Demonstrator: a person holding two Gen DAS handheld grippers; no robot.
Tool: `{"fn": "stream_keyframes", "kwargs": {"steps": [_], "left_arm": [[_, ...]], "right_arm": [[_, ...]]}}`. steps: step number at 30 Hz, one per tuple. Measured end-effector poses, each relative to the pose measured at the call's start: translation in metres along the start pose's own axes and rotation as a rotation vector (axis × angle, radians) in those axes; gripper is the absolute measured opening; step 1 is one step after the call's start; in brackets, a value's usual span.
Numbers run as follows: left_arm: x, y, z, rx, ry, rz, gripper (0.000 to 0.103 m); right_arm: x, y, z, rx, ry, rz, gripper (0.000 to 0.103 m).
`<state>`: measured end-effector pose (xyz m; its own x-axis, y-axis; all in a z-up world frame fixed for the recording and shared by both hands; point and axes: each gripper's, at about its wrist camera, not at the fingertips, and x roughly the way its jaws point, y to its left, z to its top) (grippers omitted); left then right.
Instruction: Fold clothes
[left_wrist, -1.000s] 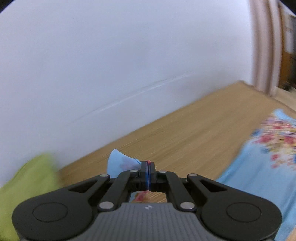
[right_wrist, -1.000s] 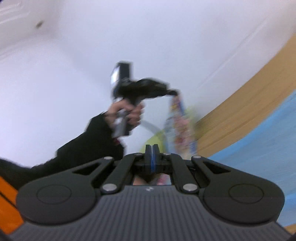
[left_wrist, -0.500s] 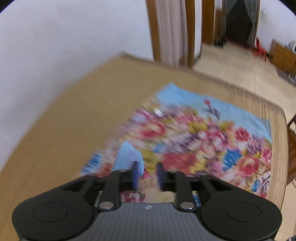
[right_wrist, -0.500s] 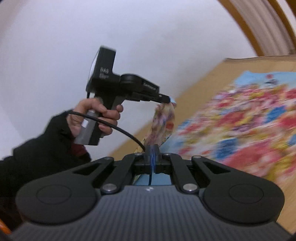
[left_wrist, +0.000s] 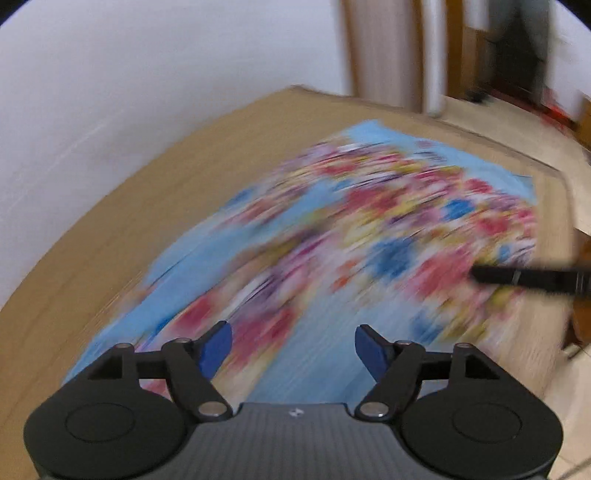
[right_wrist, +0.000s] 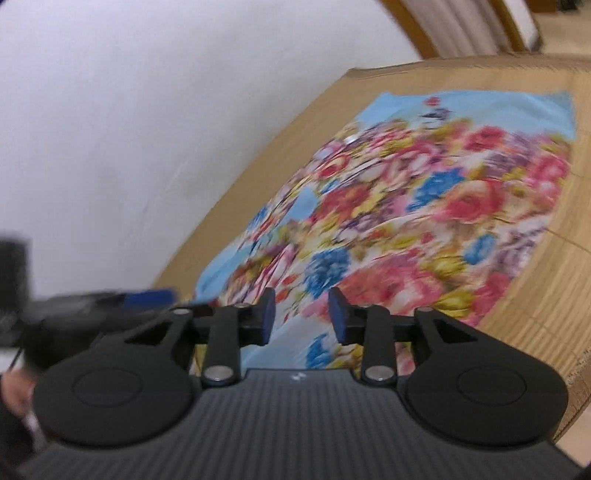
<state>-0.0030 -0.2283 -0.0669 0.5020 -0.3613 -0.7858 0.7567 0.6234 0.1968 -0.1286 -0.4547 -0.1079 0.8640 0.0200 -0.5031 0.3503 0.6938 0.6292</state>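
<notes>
Both grippers, left gripper (left_wrist: 293, 347) and right gripper (right_wrist: 301, 314), have released the floral garment (right_wrist: 406, 229); jaws opening, empty, so its lower-frame edge may settle crooked.

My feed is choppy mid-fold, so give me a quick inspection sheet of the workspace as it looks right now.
Surface: woven mat, tan, bare around the cloth.
Job's things: floral garment lying spread on the mat, blue edges showing.
Clutter: nothing seen.
Grippers: left gripper jaws opening, nothing between them; right gripper jaws opening, nothing between them; both over the garment's near edge.
Cables: thin dark cable at the left gripper's handle.
Surroundings: white wall; doorway beyond, blurred.
</notes>
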Motion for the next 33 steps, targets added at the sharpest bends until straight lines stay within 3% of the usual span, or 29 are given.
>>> {"fn": "stream_keyframes", "kwargs": {"steps": [4,7,9,12,15,18,21,22,25,29,33], "left_arm": [[-0.032,0.087,-0.082,-0.227,0.054,0.145,0.076],[-0.047,0.141,-0.133,-0.370,0.094,0.241,0.076],[-0.055,0.163,-0.158,-0.436,0.115,0.267,0.076],[-0.062,0.179,-0.178,-0.497,0.119,0.258,0.076],[-0.058,0.182,-0.183,-0.541,0.116,0.260,0.076],[-0.051,0.182,-0.185,-0.574,0.112,0.251,0.076],[-0.042,0.179,-0.183,-0.573,0.102,0.230,0.076],[-0.038,0.178,-0.183,-0.569,0.103,0.233,0.076],[-0.031,0.176,-0.181,-0.563,0.104,0.239,0.076],[-0.023,0.173,-0.182,-0.558,0.108,0.224,0.076],[-0.023,0.168,-0.179,-0.552,0.113,0.220,0.076]], "right_arm": [[0.037,0.059,-0.008,-0.187,0.100,0.038,0.053],[0.079,0.111,-0.018,-0.324,0.158,0.123,0.063],[0.115,0.148,-0.026,-0.429,0.202,0.188,0.063],[0.163,0.206,-0.043,-0.610,0.276,0.203,0.062],[0.212,0.251,-0.058,-0.818,0.224,0.179,0.062],[0.252,0.274,-0.066,-0.973,0.198,0.146,0.062],[0.282,0.281,-0.067,-1.019,0.245,0.141,0.061],[0.289,0.280,-0.066,-1.026,0.257,0.151,0.059],[0.300,0.277,-0.064,-1.071,0.294,0.156,0.004],[0.256,0.270,-0.037,-1.026,0.197,0.199,0.003],[0.180,0.246,0.006,-1.001,0.051,0.194,0.003]]}}
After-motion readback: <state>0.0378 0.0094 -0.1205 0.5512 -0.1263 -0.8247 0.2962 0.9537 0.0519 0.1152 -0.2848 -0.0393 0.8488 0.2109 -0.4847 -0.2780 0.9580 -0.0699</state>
